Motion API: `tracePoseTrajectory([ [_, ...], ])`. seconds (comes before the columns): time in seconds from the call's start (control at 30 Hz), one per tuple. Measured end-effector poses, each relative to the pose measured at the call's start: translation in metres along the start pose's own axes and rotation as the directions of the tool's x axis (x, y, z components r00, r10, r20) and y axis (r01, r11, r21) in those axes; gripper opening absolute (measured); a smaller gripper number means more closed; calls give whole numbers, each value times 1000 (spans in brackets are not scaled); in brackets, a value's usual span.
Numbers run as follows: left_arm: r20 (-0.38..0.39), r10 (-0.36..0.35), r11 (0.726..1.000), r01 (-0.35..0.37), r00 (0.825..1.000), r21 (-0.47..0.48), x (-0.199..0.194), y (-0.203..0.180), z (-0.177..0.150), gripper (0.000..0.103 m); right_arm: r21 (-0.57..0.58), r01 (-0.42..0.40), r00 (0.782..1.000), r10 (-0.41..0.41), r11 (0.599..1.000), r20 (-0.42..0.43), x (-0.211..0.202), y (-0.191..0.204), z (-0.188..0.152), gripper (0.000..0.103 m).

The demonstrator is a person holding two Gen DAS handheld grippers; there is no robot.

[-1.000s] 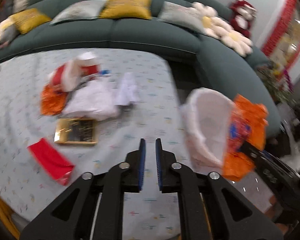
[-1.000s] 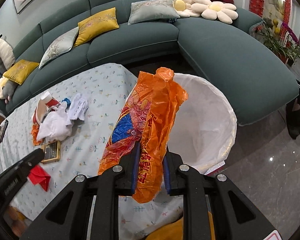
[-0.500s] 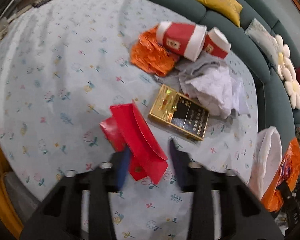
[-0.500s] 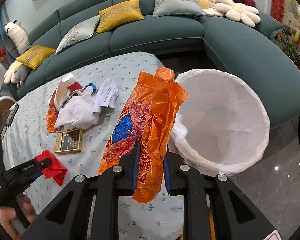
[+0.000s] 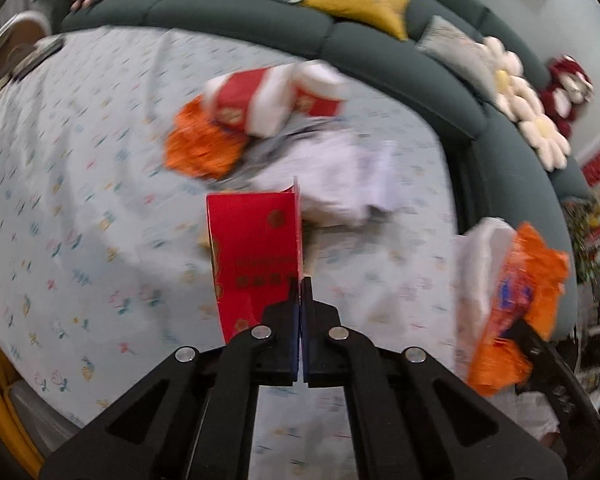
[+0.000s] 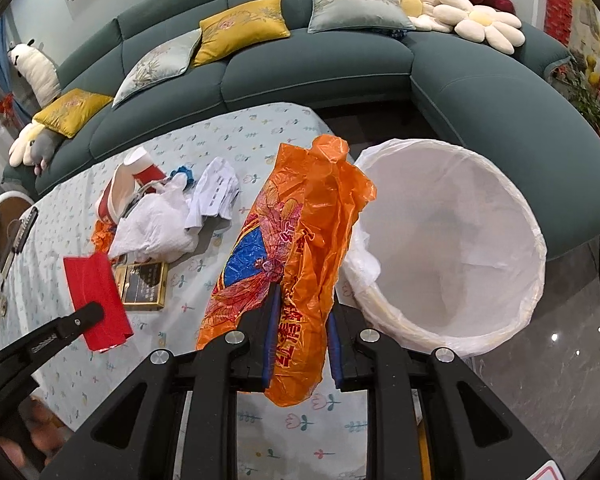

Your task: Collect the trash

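My left gripper (image 5: 301, 284) is shut on a red envelope (image 5: 256, 248) and holds it above the table; it also shows in the right wrist view (image 6: 98, 300). My right gripper (image 6: 302, 300) is shut on an orange plastic bag (image 6: 296, 236), held upright beside a bin lined with a white bag (image 6: 452, 240). More trash lies on the table: red paper cups (image 6: 126, 184), white crumpled plastic (image 6: 156, 224), white paper (image 6: 216, 196), an orange wrapper (image 5: 204, 148) and a gold-edged box (image 6: 142, 284).
The table has a flowered cloth (image 6: 236, 148). A dark green sofa (image 6: 308, 64) with yellow and grey cushions curves behind and to the right of it. The bin stands on a grey tiled floor (image 6: 560, 380) at the table's right edge.
My left gripper closed on the red envelope and lifted it off the table. My right gripper still holds the orange bag and has shifted a little toward the bin.
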State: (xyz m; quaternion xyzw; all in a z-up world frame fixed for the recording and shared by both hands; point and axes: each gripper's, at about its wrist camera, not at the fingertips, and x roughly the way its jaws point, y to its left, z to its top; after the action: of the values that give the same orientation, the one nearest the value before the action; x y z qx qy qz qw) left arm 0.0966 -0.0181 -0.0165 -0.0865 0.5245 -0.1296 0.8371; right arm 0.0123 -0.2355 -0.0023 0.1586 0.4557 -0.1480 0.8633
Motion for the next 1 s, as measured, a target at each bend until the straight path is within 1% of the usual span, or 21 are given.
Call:
tracePoseTrajectory([
  [0.13,5,-66,993,66,998,95,-8,-44,-2,0,19,12,1000,-12,1000,16,-5,-14,4,20],
  [0.23,-2,-108,981,107,994,165,-8,-81,-6,0,36,27,999,-28,999,29,-8,-30,8,20],
  [0.33,-18,-141,963,142,990,230,-2,-119,-10,0,60,50,998,-52,997,42,-12,-50,12,20],
  [0.43,-28,-168,940,169,985,297,5,-153,-14,0,84,77,995,-81,993,50,-14,-72,15,21],
  [0.53,-57,-194,912,202,979,357,17,-185,-20,0,106,105,992,-111,989,53,-13,-94,17,21],
  [0.63,-76,-210,890,223,975,398,25,-207,-26,0,124,129,990,-136,984,46,-10,-115,17,21],
  [0.67,-89,-217,878,234,972,417,29,-217,-29,0,127,134,989,-141,983,43,-9,-120,17,21],
  [0.77,-107,-218,861,243,970,447,40,-233,-33,0,143,147,988,-153,979,32,-3,-134,17,21],
  [0.87,-137,-230,852,267,963,450,50,-242,-35,0,155,154,987,-160,976,21,3,-144,17,21],
  [1.0,-160,-233,838,282,959,468,62,-253,-36,0,166,161,986,-164,973,8,11,-153,17,23],
])
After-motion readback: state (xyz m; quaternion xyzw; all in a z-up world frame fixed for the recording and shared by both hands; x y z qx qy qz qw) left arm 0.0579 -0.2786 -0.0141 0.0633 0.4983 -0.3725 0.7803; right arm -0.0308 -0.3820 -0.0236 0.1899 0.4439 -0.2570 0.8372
